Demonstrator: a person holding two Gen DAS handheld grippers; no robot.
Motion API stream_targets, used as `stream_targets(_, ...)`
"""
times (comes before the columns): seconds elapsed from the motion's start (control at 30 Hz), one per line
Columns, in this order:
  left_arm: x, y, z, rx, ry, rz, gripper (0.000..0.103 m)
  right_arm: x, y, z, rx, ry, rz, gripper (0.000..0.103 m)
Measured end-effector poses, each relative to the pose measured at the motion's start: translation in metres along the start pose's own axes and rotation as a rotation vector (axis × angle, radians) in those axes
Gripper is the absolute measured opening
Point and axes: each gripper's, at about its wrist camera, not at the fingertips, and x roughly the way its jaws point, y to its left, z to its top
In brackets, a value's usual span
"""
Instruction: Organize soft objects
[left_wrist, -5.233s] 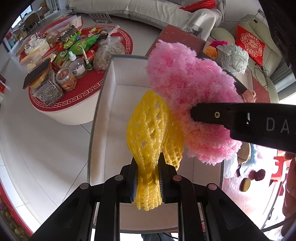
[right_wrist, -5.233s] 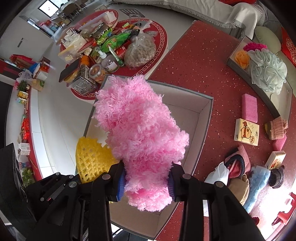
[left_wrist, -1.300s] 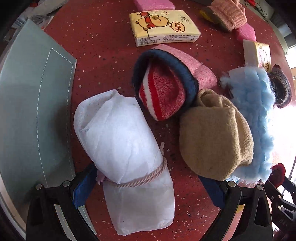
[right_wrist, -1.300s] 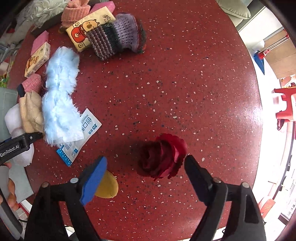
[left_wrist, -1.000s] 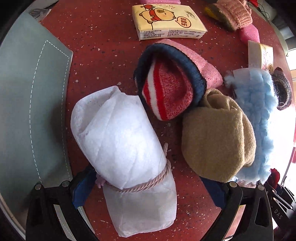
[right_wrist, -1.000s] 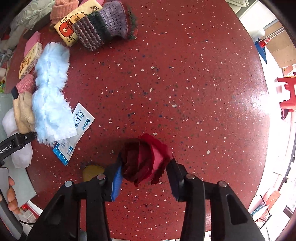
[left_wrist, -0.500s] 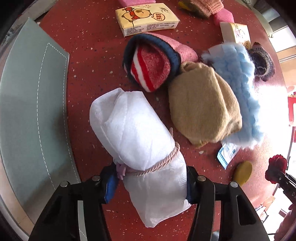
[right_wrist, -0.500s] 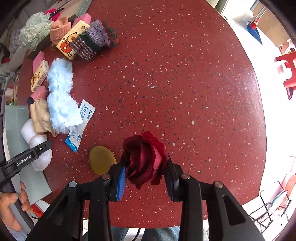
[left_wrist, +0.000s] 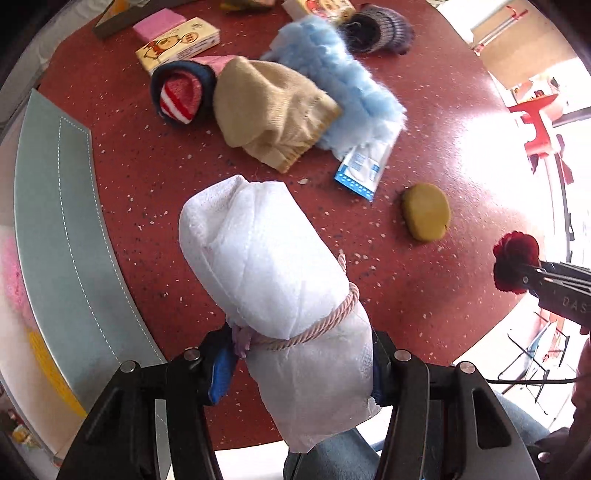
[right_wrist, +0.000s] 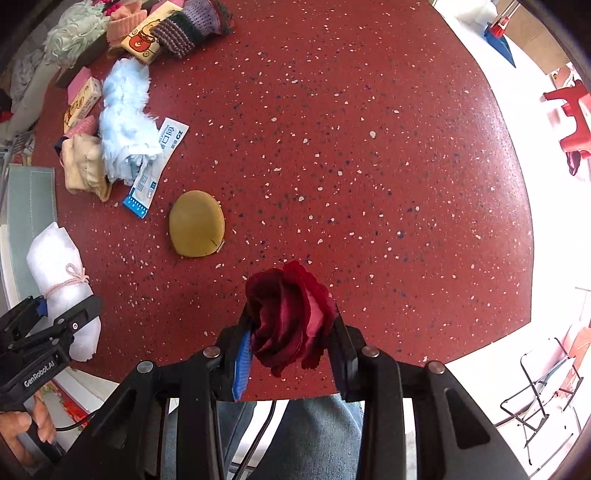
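My left gripper (left_wrist: 301, 363) is shut on a white cloth roll (left_wrist: 266, 266) tied with a pink cord, held above the red speckled table (left_wrist: 406, 295). The same roll (right_wrist: 59, 273) shows at the left of the right wrist view, in the left gripper (right_wrist: 55, 317). My right gripper (right_wrist: 291, 343) is shut on a dark red fabric rose (right_wrist: 288, 314), lifted off the table. In the left wrist view, the rose (left_wrist: 515, 258) and the right gripper appear at the right edge.
On the table lie a tan knit hat (left_wrist: 269, 110), a fluffy blue piece (left_wrist: 340, 74), a striped sock roll (left_wrist: 181, 96), a tissue pack (left_wrist: 177, 44), a blue-white sachet (left_wrist: 364, 168) and a mustard pad (right_wrist: 195, 223). A grey-green box wall (left_wrist: 62, 229) stands at left.
Both grippers closed: the left on the white roll, the right on the rose. Both objects have been lifted off the table, and the left view has rolled and pulled back.
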Motion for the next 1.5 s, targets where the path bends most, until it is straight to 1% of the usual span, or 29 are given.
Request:
stream_targets(0.07,-0.007,-0.008,-0.003,0.04,-0.013,-0.012,0.057,-0.005,0.003,-0.001,-0.005,-0.015,0.003,0.039)
stream_targets(0.1,-0.008,-0.016,-0.006,0.056,-0.022,-0.017,0.057,-0.005,0.011,-0.009,-0.009,-0.027,0.004,0.039)
stream_targets(0.2,-0.025,-0.027,-0.008,0.098,-0.059,-0.029,0.057,-0.014,0.023,-0.001,-0.027,-0.057,0.005,0.039)
stream_targets(0.27,-0.039,-0.027,-0.008,0.114,-0.088,-0.029,0.058,-0.021,0.028,0.004,-0.037,-0.076,0.006,0.039)
stream_targets(0.3,-0.052,-0.036,-0.011,0.118,-0.105,-0.03,0.057,-0.028,0.024,0.006,-0.041,-0.084,0.006,0.039)
stream_targets(0.4,-0.065,-0.031,-0.009,0.121,-0.147,-0.035,0.057,-0.038,0.029,0.009,-0.046,-0.107,0.01,0.039)
stream_targets(0.47,-0.071,-0.029,-0.011,0.123,-0.168,-0.037,0.057,-0.048,0.029,-0.004,-0.045,-0.119,0.014,0.039)
stream_targets(0.57,-0.069,-0.022,-0.015,0.121,-0.199,-0.039,0.057,-0.059,0.029,-0.007,-0.05,-0.133,0.016,0.039)
stream_targets(0.6,-0.077,-0.018,-0.021,0.121,-0.21,-0.039,0.058,-0.063,0.032,-0.011,-0.052,-0.136,0.016,0.039)
stream_targets(0.63,-0.078,-0.012,-0.024,0.121,-0.22,-0.037,0.057,-0.065,0.035,-0.023,-0.053,-0.139,0.016,0.039)
stream_targets(0.67,-0.081,-0.012,-0.029,0.121,-0.23,-0.037,0.057,-0.065,0.036,-0.02,-0.053,-0.141,0.015,0.039)
stream_targets(0.7,-0.081,-0.012,-0.029,0.119,-0.242,-0.037,0.057,-0.065,0.036,-0.025,-0.054,-0.143,0.016,0.039)
stream_targets(0.77,-0.086,-0.009,-0.028,0.114,-0.257,-0.037,0.057,-0.066,0.04,-0.025,-0.059,-0.147,0.013,0.039)
stream_targets(0.8,-0.081,-0.011,-0.026,0.11,-0.264,-0.038,0.057,-0.069,0.039,-0.025,-0.063,-0.15,0.011,0.039)
stream_targets(1.13,-0.095,0.002,-0.033,0.074,-0.303,-0.042,0.057,-0.075,0.049,-0.02,-0.092,-0.16,0.003,0.039)
stream_targets(1.5,-0.102,0.011,-0.037,0.044,-0.319,-0.045,0.057,-0.079,0.056,-0.02,-0.109,-0.167,-0.002,0.039)
